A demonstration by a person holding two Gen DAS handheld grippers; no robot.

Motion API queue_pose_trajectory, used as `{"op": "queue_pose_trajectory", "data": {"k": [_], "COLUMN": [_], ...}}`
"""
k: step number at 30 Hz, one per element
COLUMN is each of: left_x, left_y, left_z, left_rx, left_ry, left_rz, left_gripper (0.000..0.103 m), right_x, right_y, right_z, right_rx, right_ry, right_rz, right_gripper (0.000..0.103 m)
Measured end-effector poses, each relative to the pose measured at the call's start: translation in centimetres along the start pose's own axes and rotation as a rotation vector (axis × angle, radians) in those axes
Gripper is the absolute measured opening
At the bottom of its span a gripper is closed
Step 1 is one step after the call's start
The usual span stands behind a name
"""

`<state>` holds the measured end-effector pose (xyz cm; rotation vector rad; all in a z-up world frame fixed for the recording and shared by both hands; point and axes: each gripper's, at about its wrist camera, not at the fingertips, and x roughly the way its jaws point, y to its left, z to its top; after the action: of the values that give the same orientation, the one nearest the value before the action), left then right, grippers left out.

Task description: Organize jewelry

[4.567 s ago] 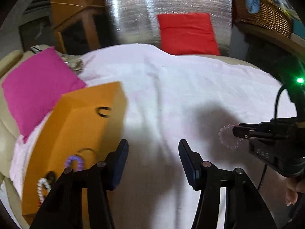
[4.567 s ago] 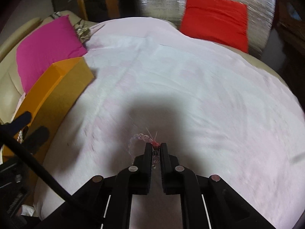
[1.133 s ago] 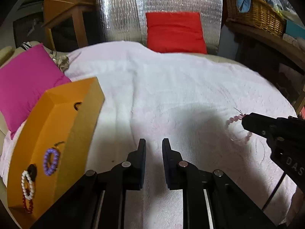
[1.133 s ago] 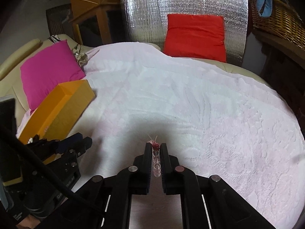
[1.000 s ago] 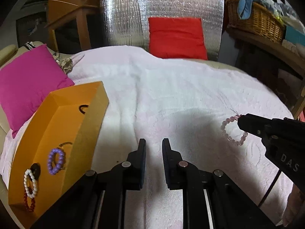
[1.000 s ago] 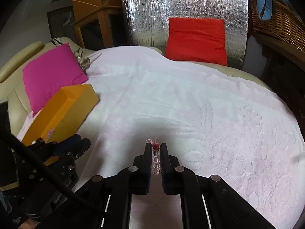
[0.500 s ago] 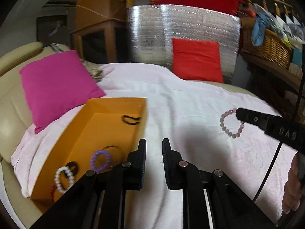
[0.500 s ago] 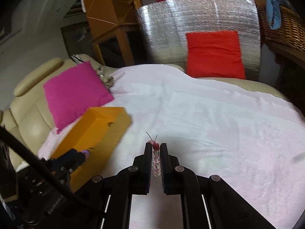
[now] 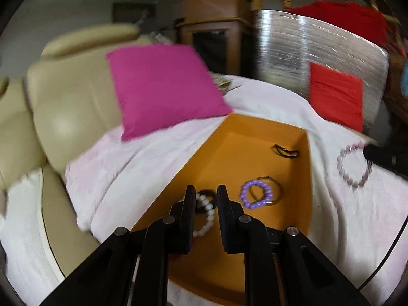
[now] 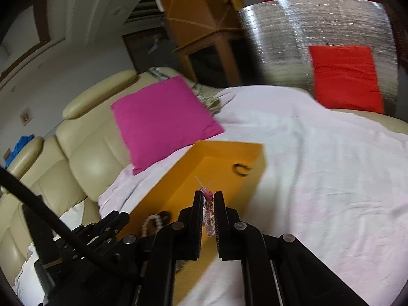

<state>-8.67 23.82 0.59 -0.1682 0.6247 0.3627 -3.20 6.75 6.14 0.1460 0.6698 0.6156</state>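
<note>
An open orange box [image 9: 255, 163] [image 10: 224, 158] lies on the white blanket. Inside it are a purple bead bracelet [image 9: 255, 195], a white bead bracelet [image 9: 206, 216], a thin metal ring [image 9: 275, 191] and a dark clip [image 9: 287, 151]. My left gripper [image 9: 206, 196] is shut and empty, above the box's near end. My right gripper [image 10: 209, 200] is shut on a pale pink bead bracelet [image 9: 353, 165] [image 10: 208, 214] and holds it in the air beside the box's right wall.
A magenta cushion [image 9: 163, 89] leans on the beige sofa [image 9: 74, 107] left of the box. A red cushion [image 9: 336, 94] and a silver foil panel [image 9: 306, 48] stand behind. White blanket [image 10: 331, 165] spreads to the right.
Both grippers have swung left toward the box and sofa. The right gripper has carried the pink bracelet up to the box's right side. The left gripper has stayed shut.
</note>
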Motion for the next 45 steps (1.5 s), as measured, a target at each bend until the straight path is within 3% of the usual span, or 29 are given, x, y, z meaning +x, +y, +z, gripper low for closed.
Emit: {"op": "queue_pose_trajectory", "data": {"k": [7, 14, 28, 30, 32, 34, 37, 42, 45], "left_x": [1.5, 2.0, 2.3, 2.2, 2.0, 1.6, 1.1, 0.7, 0.3], "left_y": [1.4, 1.6, 1.7, 1.7, 1.5, 1.2, 0.8, 0.6, 0.6], "left_z": [-0.4, -0.5, -0.6, -0.6, -0.6, -0.6, -0.5, -0.4, -0.3], "left_rx": [-0.025, -0.017, -0.004, -0.005, -0.002, 0.003, 0.016, 0.012, 0.003], "left_ry": [0.039, 0.06, 0.066, 0.064, 0.056, 0.037, 0.017, 0.014, 0.012], "left_rz": [0.018, 0.028, 0.065, 0.067, 0.072, 0.081, 0.085, 0.095, 0.108], "left_gripper": [0.018, 0.018, 0.018, 0.022, 0.048, 0.059, 0.064, 0.07, 0.079], "right_x": [3.6, 7.0, 8.8, 8.5, 8.1, 7.8, 7.2, 6.2, 5.2], "right_y": [3.8, 4.6, 3.6, 3.5, 3.2, 3.1, 2.9, 2.4, 2.0], "right_z": [-2.2, -3.9, -4.2, -4.1, -4.0, -3.8, -3.7, -3.5, -3.2], "right_rx": [-0.06, -0.066, -0.04, -0.043, -0.046, -0.052, -0.056, -0.067, -0.073], "right_ry": [0.087, 0.186, 0.218, 0.212, 0.204, 0.204, 0.213, 0.22, 0.209], "right_rz": [0.059, 0.069, 0.021, 0.014, 0.0, -0.011, -0.028, -0.065, -0.077], "right_gripper": [0.009, 0.009, 0.01, 0.01, 0.01, 0.01, 0.011, 0.024, 0.024]}}
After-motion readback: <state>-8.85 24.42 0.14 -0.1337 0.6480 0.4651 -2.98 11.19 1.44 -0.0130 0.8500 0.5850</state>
